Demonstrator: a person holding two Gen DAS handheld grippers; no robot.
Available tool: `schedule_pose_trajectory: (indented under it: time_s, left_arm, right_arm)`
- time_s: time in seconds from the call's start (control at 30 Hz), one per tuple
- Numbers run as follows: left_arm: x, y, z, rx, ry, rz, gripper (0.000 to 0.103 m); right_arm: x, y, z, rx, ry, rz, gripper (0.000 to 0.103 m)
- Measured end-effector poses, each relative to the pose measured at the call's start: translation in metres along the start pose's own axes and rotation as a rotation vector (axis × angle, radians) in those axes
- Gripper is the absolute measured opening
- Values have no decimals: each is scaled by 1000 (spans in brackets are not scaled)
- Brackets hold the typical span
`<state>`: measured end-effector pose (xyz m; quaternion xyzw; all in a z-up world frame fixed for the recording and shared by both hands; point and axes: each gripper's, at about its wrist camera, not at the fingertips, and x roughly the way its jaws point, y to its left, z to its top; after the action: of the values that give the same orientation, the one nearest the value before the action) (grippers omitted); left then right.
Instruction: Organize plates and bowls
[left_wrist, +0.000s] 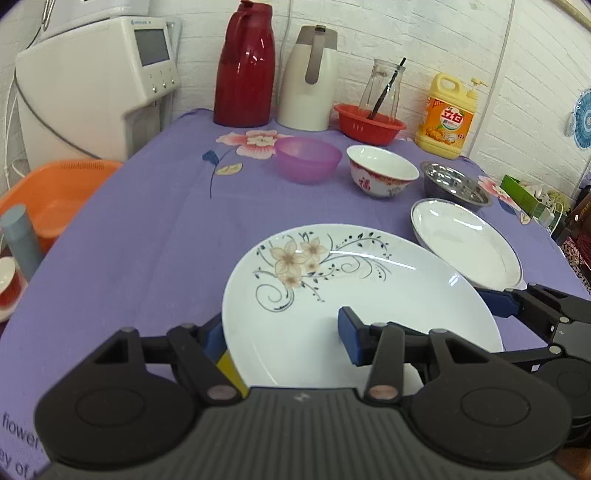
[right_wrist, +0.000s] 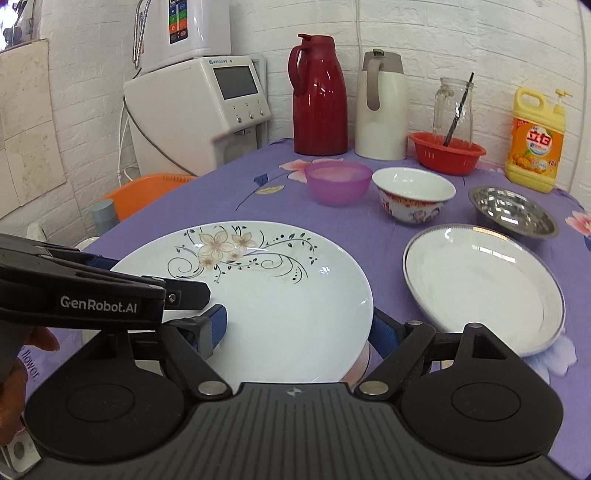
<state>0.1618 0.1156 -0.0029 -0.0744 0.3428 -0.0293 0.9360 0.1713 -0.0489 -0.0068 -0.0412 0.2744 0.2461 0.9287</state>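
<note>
Nothing stacked yet: my left gripper (left_wrist: 282, 338) and right gripper (right_wrist: 299, 332) both gape around the flowered plate (left_wrist: 354, 295), bowls untouched.

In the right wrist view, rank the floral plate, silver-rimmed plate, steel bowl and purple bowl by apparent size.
1. floral plate, though it sits nearest the camera
2. silver-rimmed plate
3. steel bowl
4. purple bowl
The two bowls look close, and the purple one is farther back, so their order is unsure.
</note>
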Motion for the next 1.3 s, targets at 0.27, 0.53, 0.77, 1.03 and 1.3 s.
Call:
schedule_pose_trajectory:
  time_s: [0.27,0.53,0.77,1.03,1.3]
  left_arm:
    - [-13,4,-33,48,-15,47,55]
    - [-33,14,-26,10,-127,14,71]
    - [-30,2,-15,40,-123,36,71]
    - [1,-32,-1,93,-58,4,72]
    - [27,-71,27,143,-43,32,72]
  right_arm:
    - [-7,21,-28,-22,6,-9,103]
    - [-40,26,-28,-46,-166,-82,103]
    - [-41,3,-24,14,-162,-85,103]
    - [-32,-68,-13,78,-142,-202,103]
    - [14,-167,38,118,-142,-258,103]
